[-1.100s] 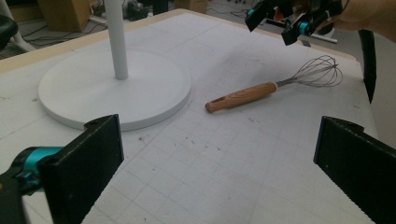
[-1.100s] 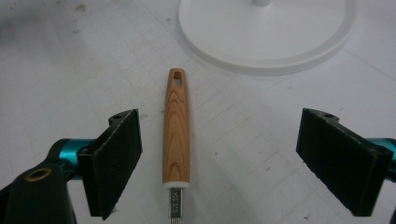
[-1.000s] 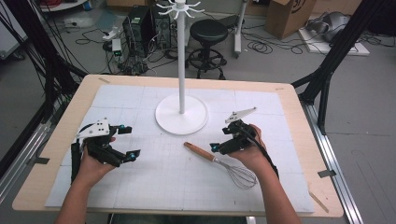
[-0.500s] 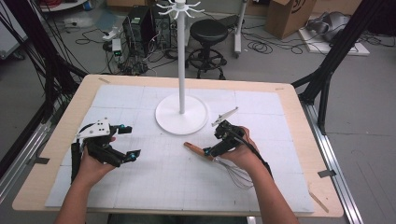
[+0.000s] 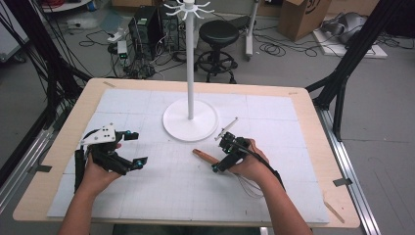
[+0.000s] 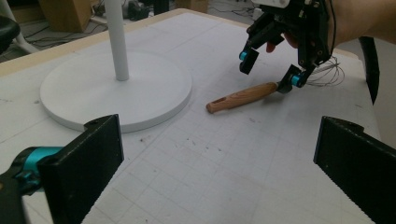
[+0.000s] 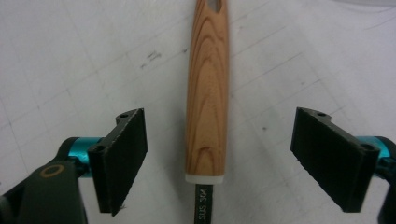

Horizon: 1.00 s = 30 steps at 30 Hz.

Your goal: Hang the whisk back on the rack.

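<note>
Right gripper [image 5: 224, 154] has dropped over wooden-handled wire whisk [image 7: 206, 107], fingers spread astride handle, not yet clenched; grasp imminent. Left gripper [image 5: 133, 148] released, idle on desk.

Whisk handle [image 7: 207, 98]: light brown wood, darker curved grain; white collar at its base, then dark metal stem. Whisk wires [image 6: 327, 74]: thin, silver-grey. Right gripper [image 5: 222, 155]: black, with teal knobs at the jaws. Left gripper [image 5: 131, 148]: black, teal knobs, pale grey top plate. Hanger stand [image 5: 190, 120]: plain white. Mat [image 5: 274, 117]: white, faint grey grid. Table [image 5: 313, 122]: pale wood edge.
</note>
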Available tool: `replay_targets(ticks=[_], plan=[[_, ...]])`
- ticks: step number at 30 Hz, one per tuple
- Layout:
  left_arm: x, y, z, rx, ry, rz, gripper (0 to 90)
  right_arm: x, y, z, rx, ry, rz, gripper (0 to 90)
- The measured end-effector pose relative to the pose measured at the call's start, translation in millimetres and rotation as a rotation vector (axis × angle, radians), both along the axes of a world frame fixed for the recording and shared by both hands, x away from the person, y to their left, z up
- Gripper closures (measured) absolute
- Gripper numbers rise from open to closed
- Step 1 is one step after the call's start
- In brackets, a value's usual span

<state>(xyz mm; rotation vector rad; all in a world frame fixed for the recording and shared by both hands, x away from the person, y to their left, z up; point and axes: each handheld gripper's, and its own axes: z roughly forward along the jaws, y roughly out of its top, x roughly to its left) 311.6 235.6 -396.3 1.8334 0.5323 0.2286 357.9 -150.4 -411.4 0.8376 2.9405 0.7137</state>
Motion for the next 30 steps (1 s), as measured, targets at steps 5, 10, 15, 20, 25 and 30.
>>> replay_targets(ticks=[5,10,15,20,25,30], plan=[[0.0,-1.1,-0.3,0.008,0.001,-0.003,2.1,-1.5,3.7,-1.7,-0.029,0.018,0.021,25.8],[0.6,-0.4,-0.6,0.008,0.005,-0.001,2.1,-2.0,7.5,-2.8,-0.037,0.037,0.024,37.9],[0.3,0.1,-0.4,0.009,0.005,-0.003,2.1,-2.9,12.0,-6.0,-0.074,0.037,0.025,43.5],[0.7,0.0,-0.6,0.011,0.004,-0.003,2.1,-3.8,13.2,-5.7,-0.093,0.024,0.026,44.4],[0.8,-0.4,-1.2,0.014,0.009,-0.003,2.1,-7.7,18.8,-6.0,-0.129,0.004,0.035,43.0],[0.3,-0.8,-0.8,0.016,0.005,-0.002,2.2,-9.4,20.5,-5.1,-0.156,-0.026,0.016,51.8]])
